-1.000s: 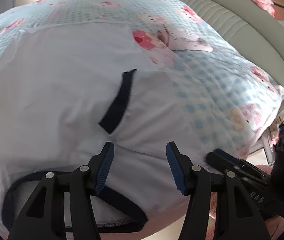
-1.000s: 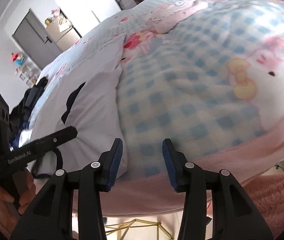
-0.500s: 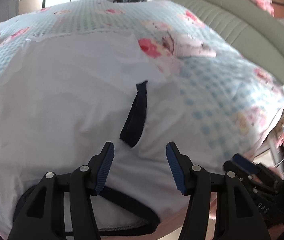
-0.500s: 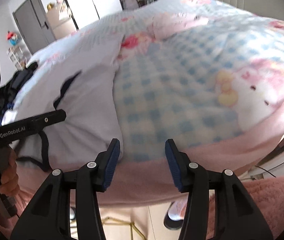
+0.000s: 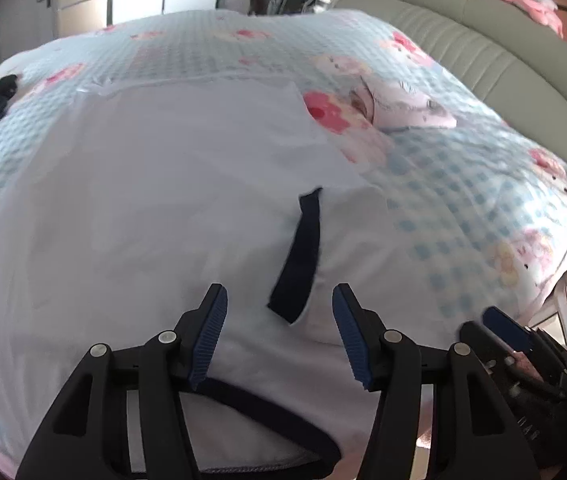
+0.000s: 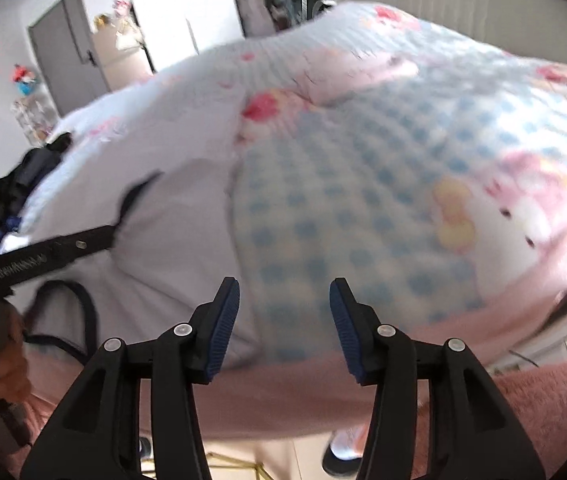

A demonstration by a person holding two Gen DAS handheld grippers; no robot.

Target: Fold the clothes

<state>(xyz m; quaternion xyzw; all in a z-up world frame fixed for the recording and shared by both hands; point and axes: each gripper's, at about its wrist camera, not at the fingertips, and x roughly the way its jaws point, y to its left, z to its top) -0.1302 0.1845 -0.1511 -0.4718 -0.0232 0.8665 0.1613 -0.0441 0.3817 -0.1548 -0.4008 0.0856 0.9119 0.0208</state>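
Shirt (image 5: 143, 208), white with navy trim, spread flat over a blue-checked cartoon quilt (image 5: 463, 184) on the bed, collar (image 5: 267, 412) toward the near edge. Navy sleeve cuff (image 5: 297, 256) folded inward across the cloth. Left gripper (image 5: 279, 336) poised just above the shirt near that cuff, jaws wide, nothing between them. Right gripper (image 6: 283, 326) off the shirt's side, over the quilt's near edge, jaws apart and empty. Dark clothes (image 6: 23, 176) heaped at the far left of the bed.
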